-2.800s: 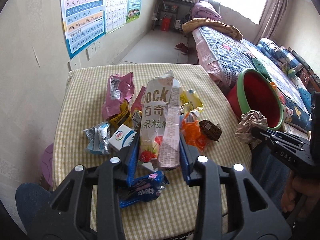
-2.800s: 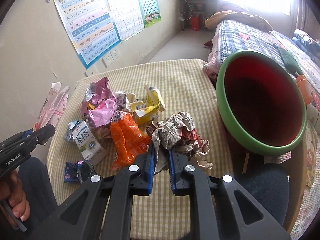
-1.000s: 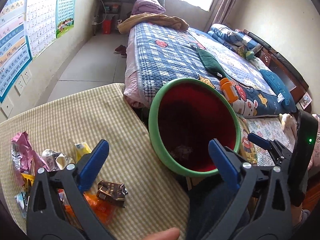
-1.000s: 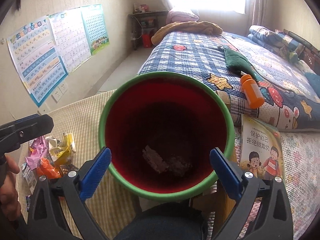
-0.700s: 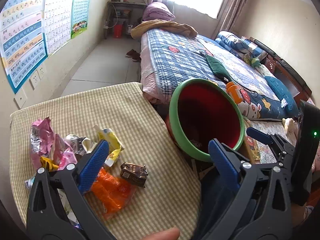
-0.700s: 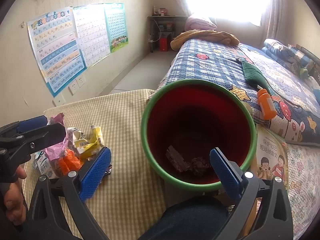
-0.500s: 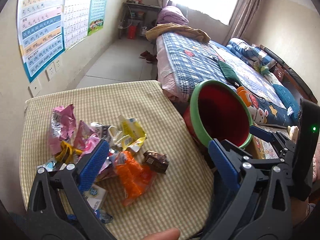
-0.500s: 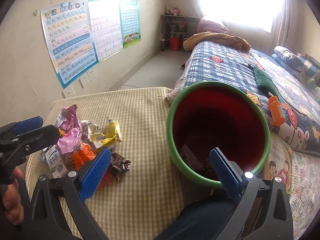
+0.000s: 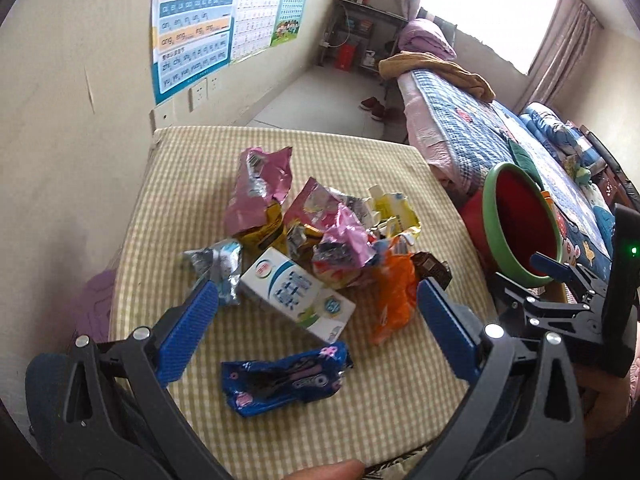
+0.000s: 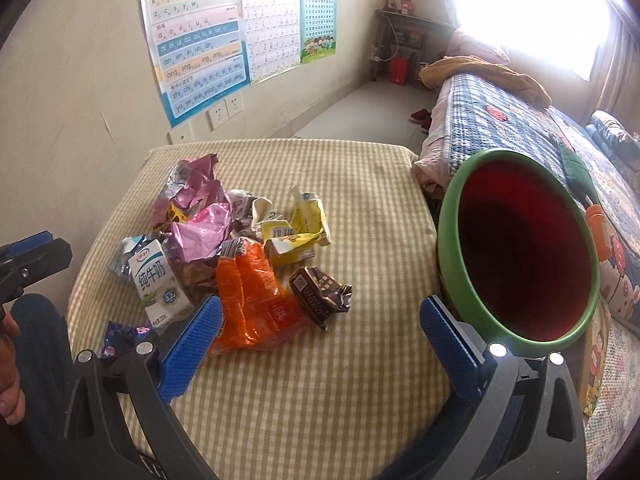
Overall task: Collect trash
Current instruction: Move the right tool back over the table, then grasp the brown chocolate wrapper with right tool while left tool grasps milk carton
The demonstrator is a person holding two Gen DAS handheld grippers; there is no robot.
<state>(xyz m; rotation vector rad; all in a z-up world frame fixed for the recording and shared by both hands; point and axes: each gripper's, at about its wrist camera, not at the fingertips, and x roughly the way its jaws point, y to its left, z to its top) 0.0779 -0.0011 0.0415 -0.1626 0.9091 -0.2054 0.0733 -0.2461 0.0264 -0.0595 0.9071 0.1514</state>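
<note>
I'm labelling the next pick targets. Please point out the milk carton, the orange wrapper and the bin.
milk carton (image 9: 296, 294): left wrist view, on its printed top face.
orange wrapper (image 10: 252, 292): right wrist view, on its middle.
bin (image 10: 448, 216): right wrist view, on its green rim.

Heap of crumpled snack wrappers (image 9: 320, 236) on checked-cloth table (image 9: 192, 168). White milk carton (image 9: 296, 294) at heap's near edge; blue foil wrapper (image 9: 284, 378) nearer still. Green-rimmed red bucket (image 10: 516, 248) right of table, bed (image 10: 516, 128) behind it.
</note>
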